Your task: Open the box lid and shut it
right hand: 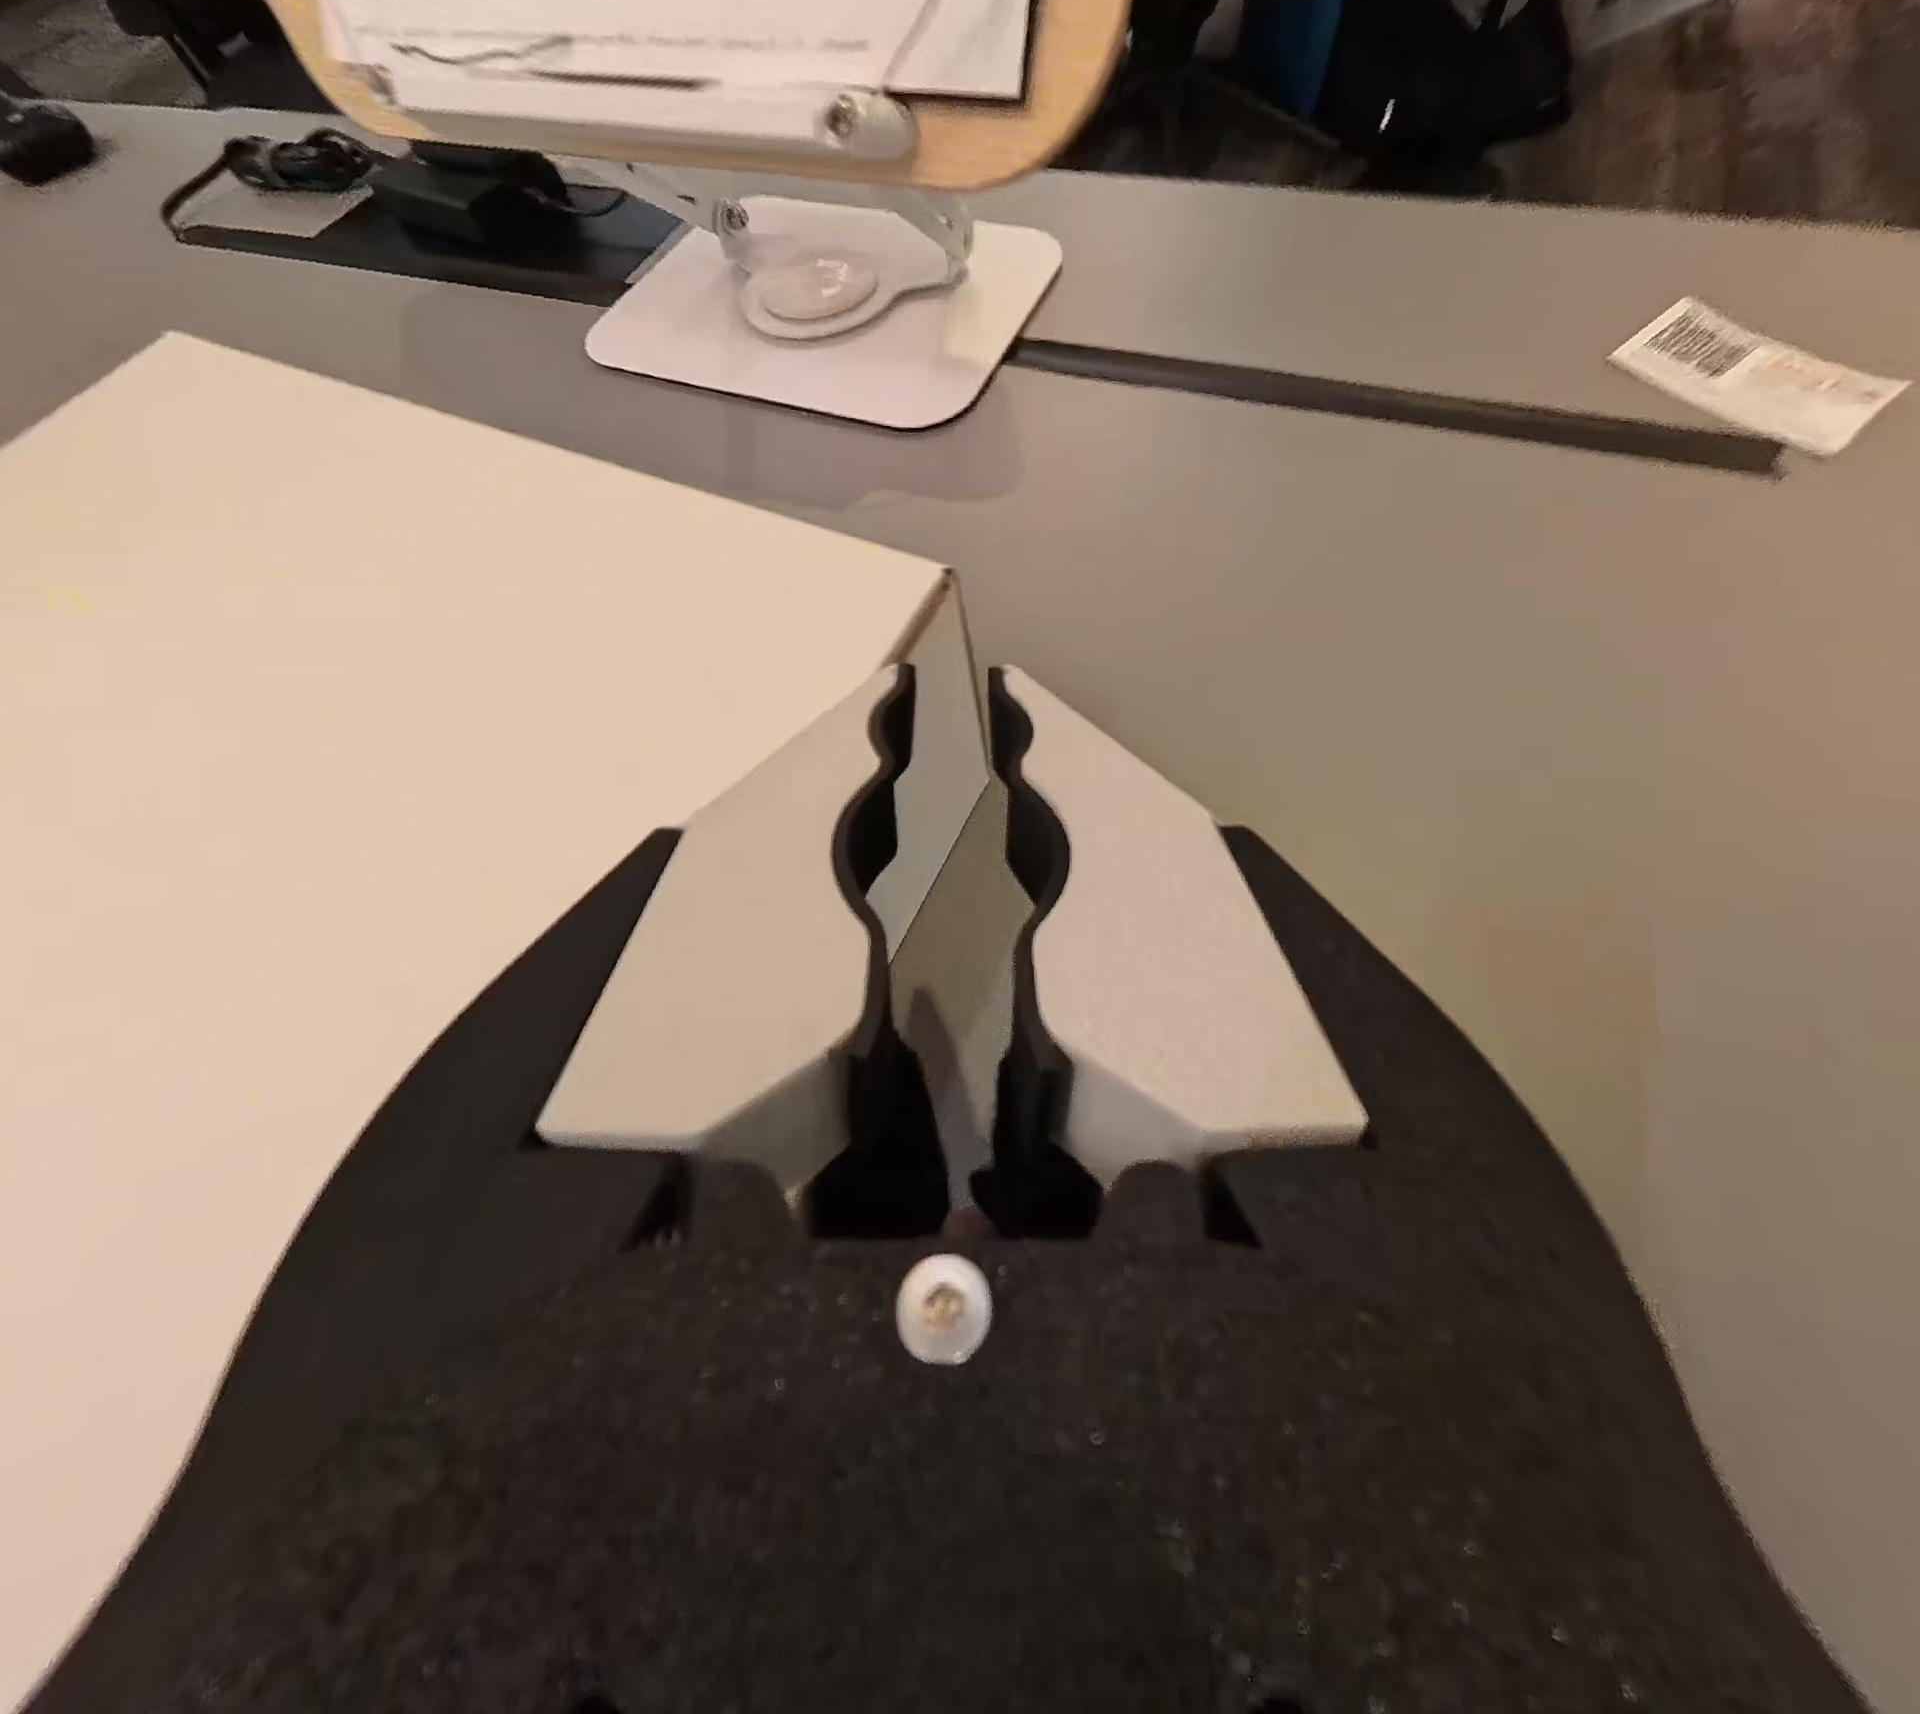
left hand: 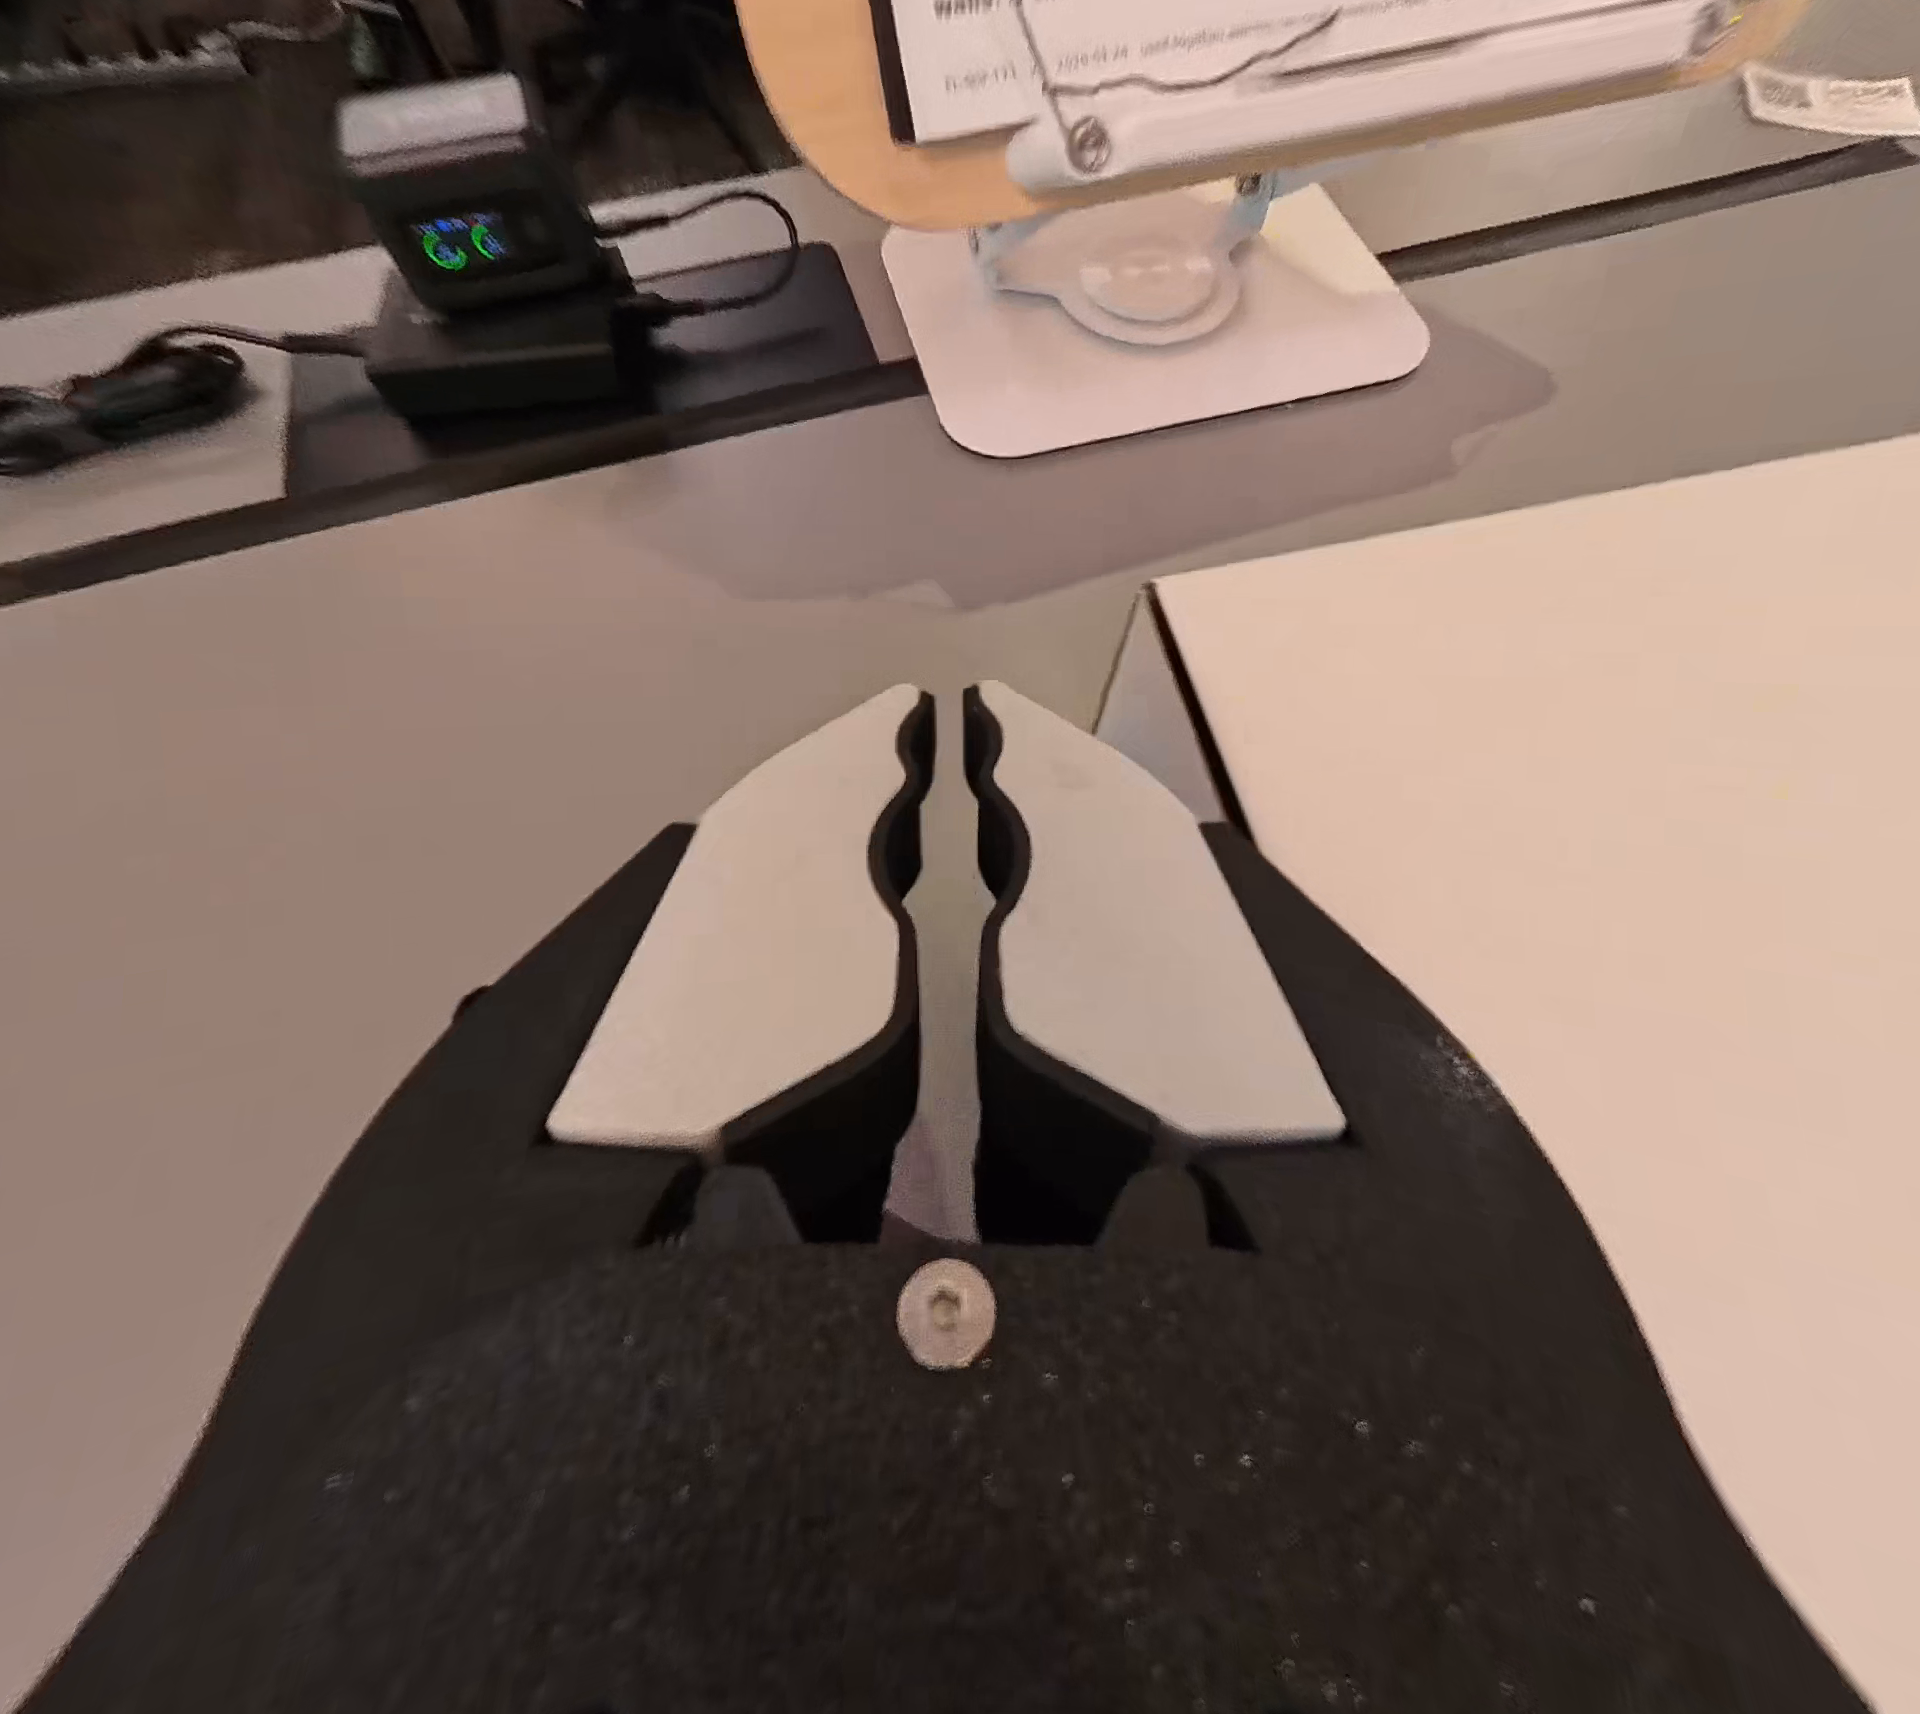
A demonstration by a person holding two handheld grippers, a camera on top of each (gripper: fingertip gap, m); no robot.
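My left gripper (left hand: pixel 948 698) hangs nearly clenched on nothing just left of the white box (left hand: pixel 1558 833); my right gripper (right hand: pixel 951 677) stands slightly parted, empty, at its right wall. Clenched tips could skid off the flat, closed lid (right hand: pixel 416 625) and shove the box toward the document stand (right hand: pixel 831 334) on the grey table (right hand: pixel 1455 677).

Your box (left hand: pixel 1558 833) was a flat, off-white cardboard one, and its lid (right hand: pixel 416 677) lay shut and level on top. In the left wrist view it filled the right side of the frame, one corner near centre. In the right wrist view it filled the left side, its shadowed side wall at centre.
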